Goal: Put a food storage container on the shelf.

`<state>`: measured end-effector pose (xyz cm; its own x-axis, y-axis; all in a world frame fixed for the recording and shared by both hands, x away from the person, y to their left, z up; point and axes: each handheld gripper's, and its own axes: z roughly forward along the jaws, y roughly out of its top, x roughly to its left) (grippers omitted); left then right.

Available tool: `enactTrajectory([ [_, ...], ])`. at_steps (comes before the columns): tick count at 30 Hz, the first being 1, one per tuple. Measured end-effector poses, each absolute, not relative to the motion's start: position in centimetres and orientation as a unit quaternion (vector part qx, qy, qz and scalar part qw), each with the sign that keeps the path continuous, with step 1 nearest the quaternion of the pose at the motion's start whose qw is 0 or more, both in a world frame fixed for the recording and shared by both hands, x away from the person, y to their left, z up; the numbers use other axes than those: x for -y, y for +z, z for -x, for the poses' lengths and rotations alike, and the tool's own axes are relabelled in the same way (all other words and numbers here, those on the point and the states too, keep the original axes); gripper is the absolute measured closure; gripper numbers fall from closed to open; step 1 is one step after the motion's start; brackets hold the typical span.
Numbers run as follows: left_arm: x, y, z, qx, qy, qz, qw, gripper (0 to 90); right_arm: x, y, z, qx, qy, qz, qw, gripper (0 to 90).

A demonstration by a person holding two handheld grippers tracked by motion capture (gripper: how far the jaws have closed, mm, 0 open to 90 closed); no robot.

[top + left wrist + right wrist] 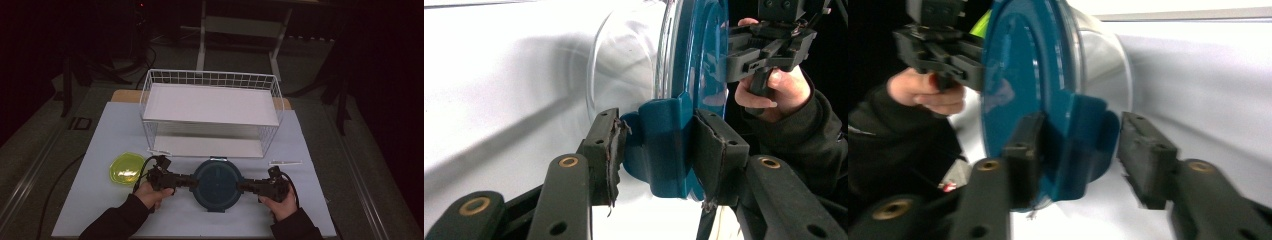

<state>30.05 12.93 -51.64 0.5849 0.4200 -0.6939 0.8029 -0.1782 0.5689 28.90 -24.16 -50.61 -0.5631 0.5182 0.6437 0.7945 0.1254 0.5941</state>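
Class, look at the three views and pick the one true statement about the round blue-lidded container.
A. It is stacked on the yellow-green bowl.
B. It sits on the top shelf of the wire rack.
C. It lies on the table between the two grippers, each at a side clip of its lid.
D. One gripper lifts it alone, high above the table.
C: the container rests on the table with the left gripper and the right gripper at opposite lid clips.

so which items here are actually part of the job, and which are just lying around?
In the job:
- round container with teal lid
- its left lid clip, clamped by the left gripper
- its right lid clip, between the right gripper fingers, one still apart

Lying about:
- yellow-green bowl
- white wire basket shelf
- small white stick
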Motion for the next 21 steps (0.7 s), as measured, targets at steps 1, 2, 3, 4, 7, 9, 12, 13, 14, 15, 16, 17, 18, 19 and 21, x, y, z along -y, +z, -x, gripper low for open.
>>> enactTrajectory([
  [1, -13.0, -51.7, -30.0, -0.414, -0.195, -0.741, 0.492, 55.8, 24.2, -50.6, -28.9, 0.74, -0.49, 0.439, 0.142, 54.3],
  [2, -13.0, -51.8, -30.0, -0.416, -0.197, -0.737, 0.495, 55.8, 24.2, -50.8, -28.9, 0.74, -0.496, 0.434, 0.138, 54.0],
  [3, -13.0, -51.8, -29.9, -0.418, -0.197, -0.735, 0.496, 55.8, 24.2, -50.9, -28.9, 0.736, -0.498, 0.437, 0.14, 54.2],
  [4, -13.1, -51.9, -29.9, -0.421, -0.199, -0.732, 0.497, 55.8, 24.2, -50.9, -28.9, 0.733, -0.498, 0.441, 0.144, 54.3],
  [7, -13.1, -52.0, -29.7, -0.424, -0.198, -0.729, 0.5, 55.8, 24.1, -50.9, -28.9, 0.731, -0.5, 0.443, 0.141, 54.5],
  [9, -13.1, -52.0, -29.6, -0.422, -0.195, -0.731, 0.499, 55.8, 24.1, -50.9, -28.7, 0.727, -0.5, 0.448, 0.143, 55.0],
  [12, -13.2, -52.0, -29.4, -0.426, -0.197, -0.729, 0.498, 55.8, 23.9, -50.5, -28.5, 0.728, -0.497, 0.451, 0.137, 55.5],
  [13, -13.2, -52.0, -29.3, -0.43, -0.198, -0.726, 0.499, 56.0, 23.8, -50.4, -28.4, 0.732, -0.497, 0.447, 0.134, 55.7],
  [14, -13.2, -51.9, -29.2, -0.431, -0.196, -0.726, 0.5, 56.0, 23.7, -50.3, -28.2, 0.732, -0.496, 0.449, 0.132, 55.8],
  [15, -13.1, -51.9, -29.0, -0.432, -0.192, -0.726, 0.499, 56.1, 23.7, -50.3, -28.1, 0.731, -0.497, 0.448, 0.132, 56.1],
  [16, -13.1, -51.7, -28.9, -0.432, -0.188, -0.727, 0.499, 56.1, 23.8, -50.4, -28.1, 0.729, -0.498, 0.451, 0.134, 56.3],
  [17, -13.1, -51.7, -28.9, -0.432, -0.188, -0.727, 0.499, 56.2, 23.8, -50.4, -28.1, 0.729, -0.498, 0.451, 0.134, 56.3],
  [18, -12.9, -51.6, -28.8, -0.436, -0.185, -0.726, 0.499, 56.2, 23.9, -50.4, -28.1, 0.725, -0.498, 0.456, 0.138, 56.5],
  [19, -12.9, -51.6, -28.8, -0.436, -0.183, -0.726, 0.499, 56.1, 24.0, -50.5, -28.1, 0.722, -0.497, 0.461, 0.141, 56.5],
  [21, -13.0, -51.6, -28.8, -0.438, -0.185, -0.724, 0.499, 56.1, 23.9, -50.3, -27.9, 0.724, -0.495, 0.461, 0.135, 56.5],
])
